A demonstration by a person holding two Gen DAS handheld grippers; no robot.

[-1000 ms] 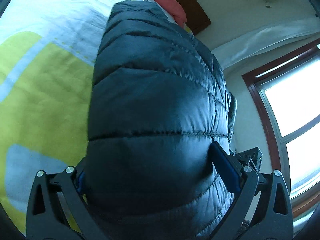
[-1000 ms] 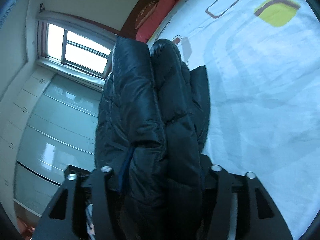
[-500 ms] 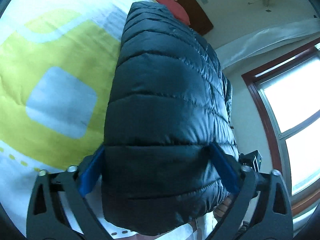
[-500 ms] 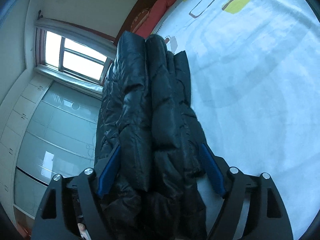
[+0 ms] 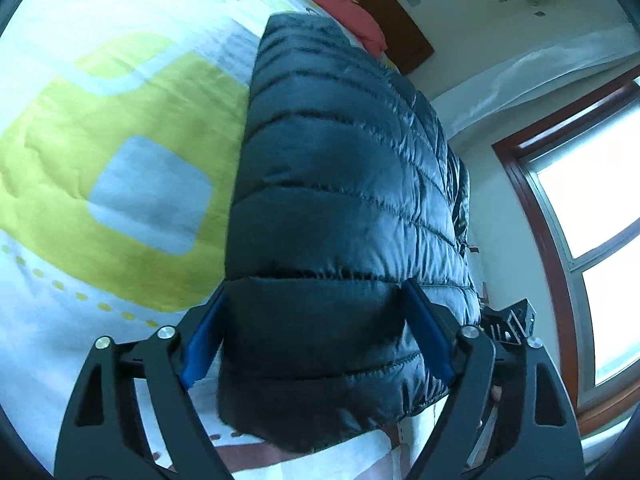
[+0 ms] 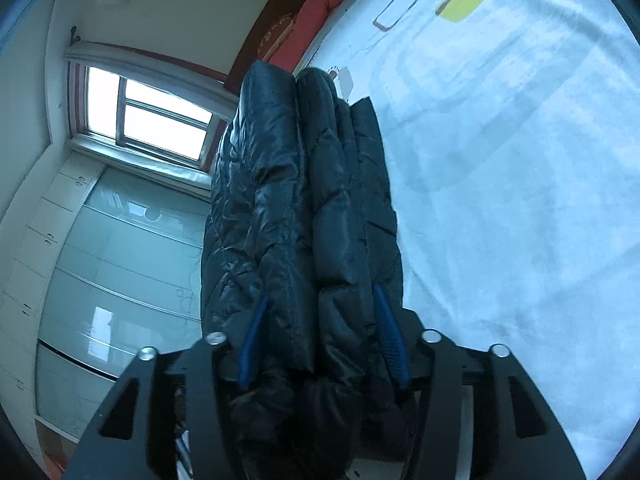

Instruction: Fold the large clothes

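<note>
Over the patterned bedsheet (image 5: 120, 128), a folded black puffer jacket (image 5: 340, 208) hangs between both grippers. Left gripper (image 5: 316, 332), jaws just narrowing, clamps one thick end; right gripper (image 6: 322, 344) pinches the bunched layers.

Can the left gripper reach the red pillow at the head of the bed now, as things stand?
Probably not: the left gripper, whose jaws have just been closing, holds the folded black jacket, which lies between it and the red pillow.
</note>
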